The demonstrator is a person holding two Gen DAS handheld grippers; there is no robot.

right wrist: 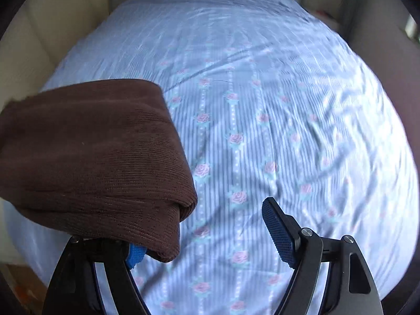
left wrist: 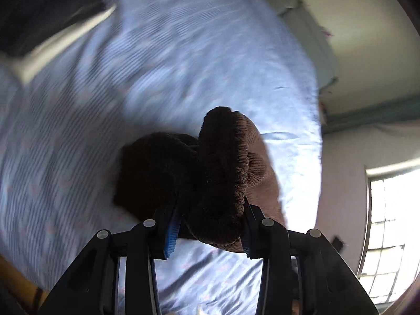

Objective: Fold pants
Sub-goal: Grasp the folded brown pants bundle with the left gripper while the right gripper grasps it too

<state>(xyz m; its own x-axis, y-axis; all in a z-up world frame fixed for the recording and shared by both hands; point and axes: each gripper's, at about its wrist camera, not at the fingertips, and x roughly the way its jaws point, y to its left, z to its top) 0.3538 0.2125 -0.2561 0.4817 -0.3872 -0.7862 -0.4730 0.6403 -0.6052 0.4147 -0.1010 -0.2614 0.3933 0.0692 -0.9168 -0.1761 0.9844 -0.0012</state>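
The brown corduroy pants [left wrist: 210, 178] are bunched between my left gripper's [left wrist: 210, 225] blue pads, which are shut on them and hold them above the bed. In the right wrist view the folded brown pants [right wrist: 94, 157] hang at the left, draped over the left fingertip [right wrist: 135, 257]. My right gripper [right wrist: 207, 239] stands wide open; its right pad [right wrist: 278, 233] is bare and apart from the cloth.
A bed with a blue striped, rose-patterned sheet [right wrist: 262, 131] fills both views. A cream wall [right wrist: 34, 39] lies beyond it. A window [left wrist: 388, 225] is at the right and a dark shape [left wrist: 39, 8] at the top left in the left wrist view.
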